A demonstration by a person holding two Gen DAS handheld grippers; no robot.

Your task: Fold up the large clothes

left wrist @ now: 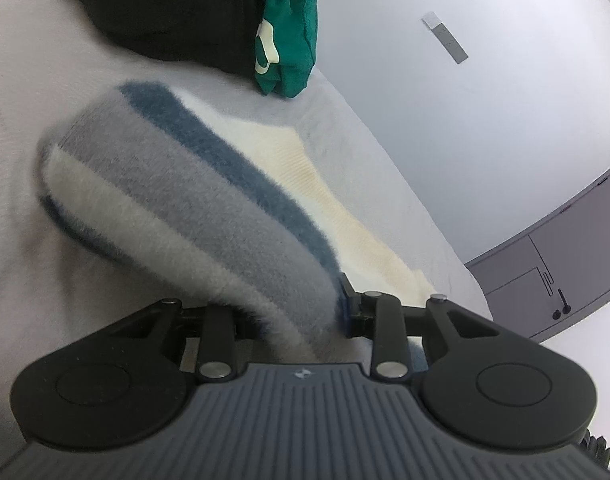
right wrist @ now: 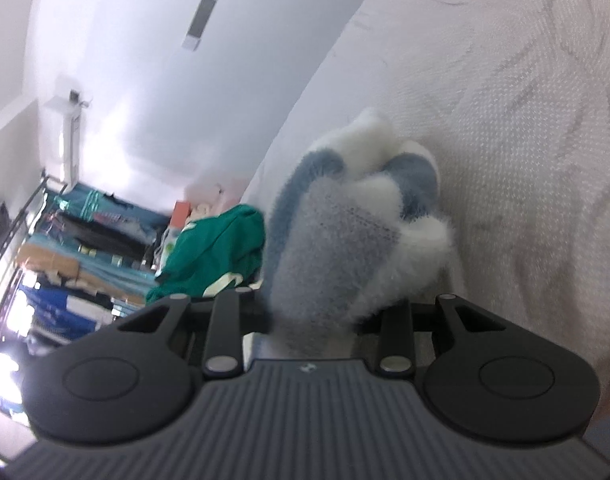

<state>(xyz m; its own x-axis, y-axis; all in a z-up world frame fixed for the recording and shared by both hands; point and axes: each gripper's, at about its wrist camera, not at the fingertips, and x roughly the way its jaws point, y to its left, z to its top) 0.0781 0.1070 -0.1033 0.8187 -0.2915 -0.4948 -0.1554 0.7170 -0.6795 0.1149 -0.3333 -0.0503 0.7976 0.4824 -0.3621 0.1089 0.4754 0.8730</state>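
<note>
Bed (left wrist: 21, 80): pale quilted cover, fills most of both views. White wall behind it; a crowded shelf (right wrist: 65, 248) shows at the far end in the right view.

Spare clothes: a black garment (left wrist: 165, 12) and a green garment (left wrist: 293, 32) lie heaped together near the far edge of the bed, well apart from the work.

Sweater (left wrist: 177, 200): fluffy, striped cream, grey and blue. One part runs from the bed up into the left tool; a cream ribbed part (left wrist: 325, 176) lies flat on the cover beside it. In the right view a bunched end (right wrist: 345, 232) of the same fuzzy knit hangs off the bed.

Left tool (left wrist: 301, 320): clenched on the sweater, fabric filling the gap between the jaws. Right tool (right wrist: 317, 316): likewise clenched on the bunched end.

Step in hand, as I judge it: lifting two ends to carry over for a fold.

Risks:
- Thick, slippery pile; a bunched hold may grip only outer layers, so an end could slide out under the sweater's weight.
- Uneven lift by the two hands would skew the fold line.
- Right end is wadded, so it may land creased.
</note>
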